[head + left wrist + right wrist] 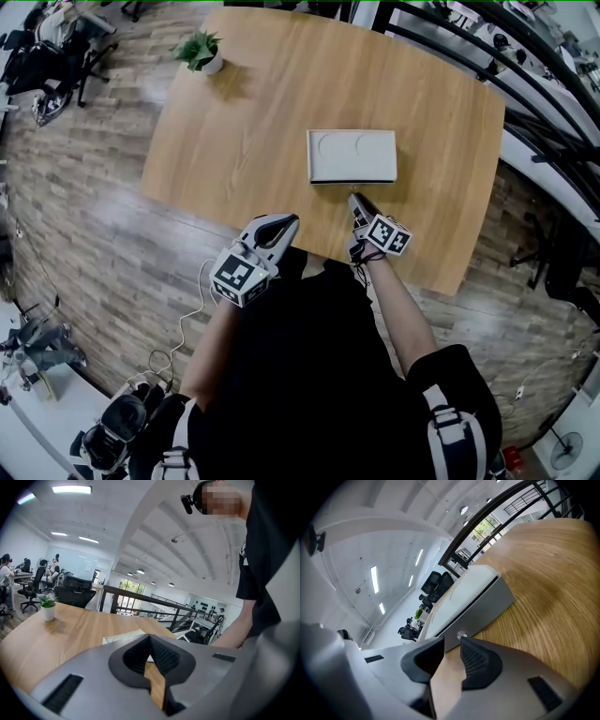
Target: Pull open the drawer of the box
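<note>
The flat white box (352, 156), round-cornered with two shallow round hollows in its lid, sits in the middle of the wood-grained counter (234, 141). The right tongs (354, 199) stand apart and empty just before its front. Only the right gripper view shows the smooth grey drawer front (487, 609) and its small shiny knob (461, 634) (just beyond the ribbed black pads (476, 656)). The left tongs (281, 223) hang at the counter's near edge, tips together, gripping nothing.
</note>
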The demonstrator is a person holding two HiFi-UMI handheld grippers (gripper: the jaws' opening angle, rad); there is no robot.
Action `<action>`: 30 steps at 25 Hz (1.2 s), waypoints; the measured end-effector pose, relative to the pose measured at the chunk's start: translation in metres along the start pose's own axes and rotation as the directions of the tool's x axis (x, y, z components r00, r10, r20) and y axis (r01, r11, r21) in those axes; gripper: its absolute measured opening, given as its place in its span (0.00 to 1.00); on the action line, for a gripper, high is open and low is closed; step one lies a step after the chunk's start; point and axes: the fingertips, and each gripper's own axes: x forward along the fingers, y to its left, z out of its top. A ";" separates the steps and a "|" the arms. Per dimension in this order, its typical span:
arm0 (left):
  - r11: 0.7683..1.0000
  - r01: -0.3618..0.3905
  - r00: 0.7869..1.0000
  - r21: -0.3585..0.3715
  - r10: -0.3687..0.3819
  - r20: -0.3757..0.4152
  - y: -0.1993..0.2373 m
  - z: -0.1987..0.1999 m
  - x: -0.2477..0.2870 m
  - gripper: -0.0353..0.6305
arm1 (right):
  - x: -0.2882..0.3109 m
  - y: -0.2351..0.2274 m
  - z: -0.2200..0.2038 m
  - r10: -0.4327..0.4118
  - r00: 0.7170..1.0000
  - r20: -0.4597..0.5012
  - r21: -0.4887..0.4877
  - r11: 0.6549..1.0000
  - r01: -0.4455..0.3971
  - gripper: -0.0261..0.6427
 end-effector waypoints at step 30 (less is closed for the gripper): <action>1.000 0.007 1.000 0.012 -0.007 -0.023 -0.004 -0.004 -0.001 0.09 | 0.029 -0.018 0.004 -0.037 0.998 -0.045 -0.027 0.999 0.036 0.17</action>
